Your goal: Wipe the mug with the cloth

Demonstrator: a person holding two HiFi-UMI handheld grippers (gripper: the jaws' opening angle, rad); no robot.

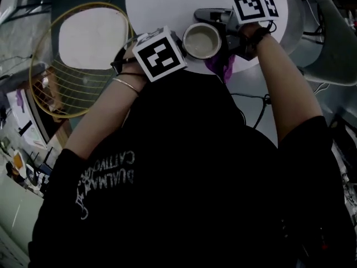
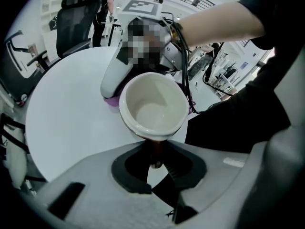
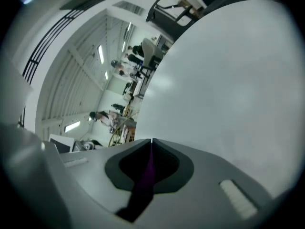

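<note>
Shirt print: the shirt [image 1: 109, 177] bears pale lettering in two lines of capitals beside a script word. It is seen upside down and is too small to read with certainty.
Left cube [image 1: 159, 54]: black-and-white square marker, no letters or numbers.
Right cube [image 1: 255, 5]: square markers of the same kind on two faces; one shows again in the left gripper view [image 2: 141, 6].
</note>
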